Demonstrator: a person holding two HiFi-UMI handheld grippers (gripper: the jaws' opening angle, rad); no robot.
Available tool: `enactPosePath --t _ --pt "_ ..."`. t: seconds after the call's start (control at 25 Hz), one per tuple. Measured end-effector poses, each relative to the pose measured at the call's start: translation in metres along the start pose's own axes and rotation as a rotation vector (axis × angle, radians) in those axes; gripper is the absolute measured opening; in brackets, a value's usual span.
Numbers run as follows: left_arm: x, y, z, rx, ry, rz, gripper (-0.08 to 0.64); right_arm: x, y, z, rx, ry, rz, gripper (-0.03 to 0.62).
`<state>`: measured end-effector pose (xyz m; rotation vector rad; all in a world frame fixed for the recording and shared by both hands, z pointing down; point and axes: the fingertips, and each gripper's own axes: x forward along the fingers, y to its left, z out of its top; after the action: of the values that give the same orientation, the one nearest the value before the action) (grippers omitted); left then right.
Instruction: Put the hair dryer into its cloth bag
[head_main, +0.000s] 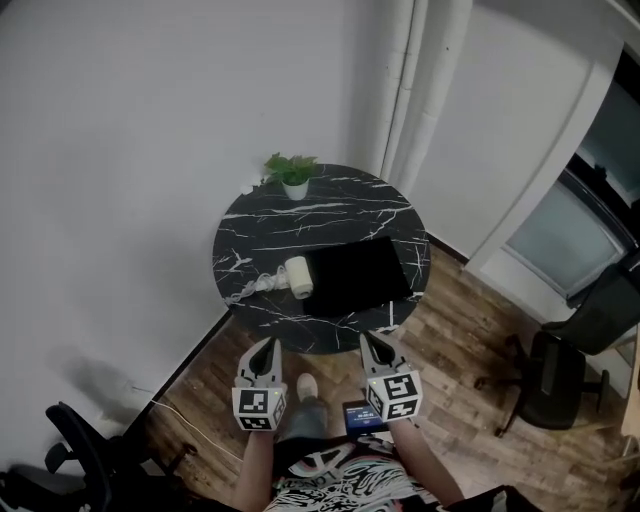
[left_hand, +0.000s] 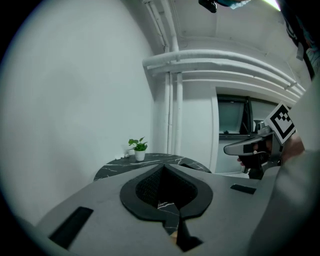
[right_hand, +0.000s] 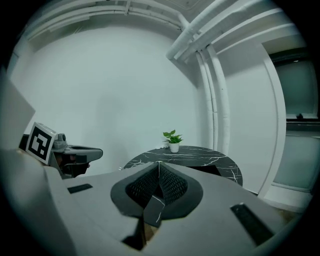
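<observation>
Right now your left gripper (head_main: 268, 347) and right gripper (head_main: 373, 342) sit side by side at the lower centre of the head view. Both have their jaws closed tip to tip with nothing between them. Above them, on the round black marble table (head_main: 240, 235), the cream cylindrical hair dryer (head_main: 298, 277) lies at the left edge of the flat black cloth bag (head_main: 357, 272). Its short barrel runs roughly top to bottom in the frame, and its white cord (head_main: 250, 290) trails toward the lower left. Any print on it is too small to read.
</observation>
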<state>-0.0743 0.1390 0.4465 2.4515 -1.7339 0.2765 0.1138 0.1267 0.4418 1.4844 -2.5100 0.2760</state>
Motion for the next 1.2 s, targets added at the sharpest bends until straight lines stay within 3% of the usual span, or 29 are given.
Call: enactPosePath --t 0.28,0.56,0.64,0.84,1.2 --pt "0.090 0.068 0.014 0.006 0.020 -0.040 0.014 0.098 -0.016 0.025 0.002 0.035 -0.038 0.020" --pt "0.143 0.121 0.005 -0.027 0.030 -0.056 0.014 0.139 -0.036 0.029 -0.014 0.071 -0.140 0.020" --pt "0.152 0.126 0.001 -0.030 0.041 -0.061 0.014 0.143 -0.039 0.026 -0.012 0.084 -0.149 0.020" --pt "0.166 0.125 -0.010 0.101 0.082 -0.108 0.014 0.150 -0.041 0.026 -0.024 0.083 -0.157 0.020" --pt "0.183 0.132 -0.014 0.093 0.095 -0.111 0.014 0.180 -0.045 0.016 -0.021 0.116 -0.114 0.020"
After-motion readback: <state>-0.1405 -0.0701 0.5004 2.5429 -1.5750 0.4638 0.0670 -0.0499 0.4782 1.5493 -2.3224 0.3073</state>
